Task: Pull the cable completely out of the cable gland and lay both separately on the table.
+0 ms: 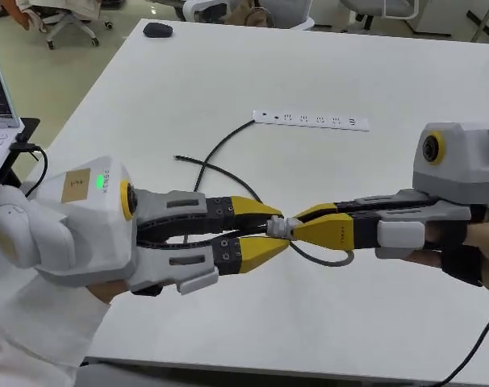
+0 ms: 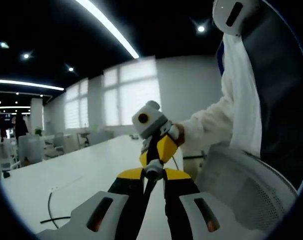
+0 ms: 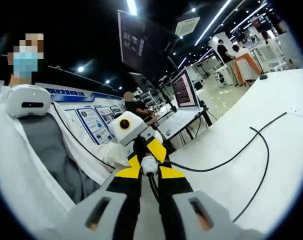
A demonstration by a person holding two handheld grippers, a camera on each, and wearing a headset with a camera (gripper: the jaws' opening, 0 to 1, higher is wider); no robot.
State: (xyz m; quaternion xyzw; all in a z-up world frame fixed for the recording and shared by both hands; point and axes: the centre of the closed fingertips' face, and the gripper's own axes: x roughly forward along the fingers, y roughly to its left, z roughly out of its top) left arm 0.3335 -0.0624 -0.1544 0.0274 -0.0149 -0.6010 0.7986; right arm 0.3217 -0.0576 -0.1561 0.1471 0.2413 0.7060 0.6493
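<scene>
Holding a cable gland (image 1: 279, 228) between two grippers above the white desk (image 1: 228, 81).
On the left gripper (image 1: 273, 230) the jaws pinch the gland; on the right gripper (image 1: 298, 226) they press together on its cable (image 1: 325, 260), which loops underneath. A power strip (image 1: 311, 120) lies well behind.

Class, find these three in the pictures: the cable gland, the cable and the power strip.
gland (image 1: 278, 227): head view, on its pale body.
cable (image 1: 325, 262): head view, on the bottom of its loop.
power strip (image 1: 311, 120): head view, on the middle of its top face.
</scene>
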